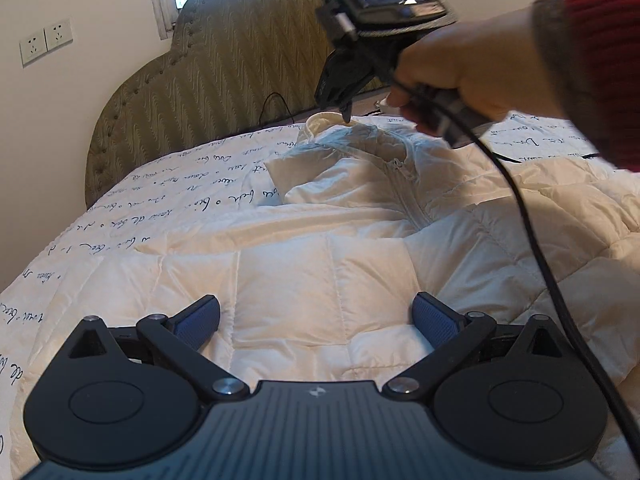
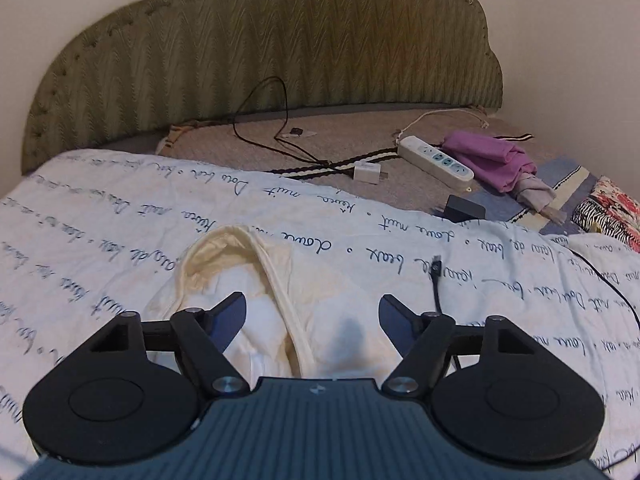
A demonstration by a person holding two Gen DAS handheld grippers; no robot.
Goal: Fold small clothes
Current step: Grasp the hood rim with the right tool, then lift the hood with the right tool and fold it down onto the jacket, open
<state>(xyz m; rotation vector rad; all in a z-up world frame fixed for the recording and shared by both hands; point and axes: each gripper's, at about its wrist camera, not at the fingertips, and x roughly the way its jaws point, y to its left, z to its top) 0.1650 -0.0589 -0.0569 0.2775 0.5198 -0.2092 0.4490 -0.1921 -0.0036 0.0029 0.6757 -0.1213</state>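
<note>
The white padded jacket (image 1: 360, 208) lies spread on the bed's script-printed sheet (image 1: 168, 184). Only the right view shows the power strip (image 2: 436, 158) and purple cloth (image 2: 492, 160) behind. Left tongs (image 1: 316, 320) and right tongs (image 2: 312, 320) both gape, gripping nothing.

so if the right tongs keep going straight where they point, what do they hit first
Most likely the white jacket's collar, lying just ahead of and below the open right tongs; nothing is between them, though depth is hard to judge.

Open room is seen over the white jacket (image 1: 320, 264) near the front. A black cable (image 2: 436, 284) lies to the right. The far strip is crowded by a power strip (image 2: 436, 158), a purple cloth (image 2: 492, 160) and the headboard (image 2: 280, 40).
</note>
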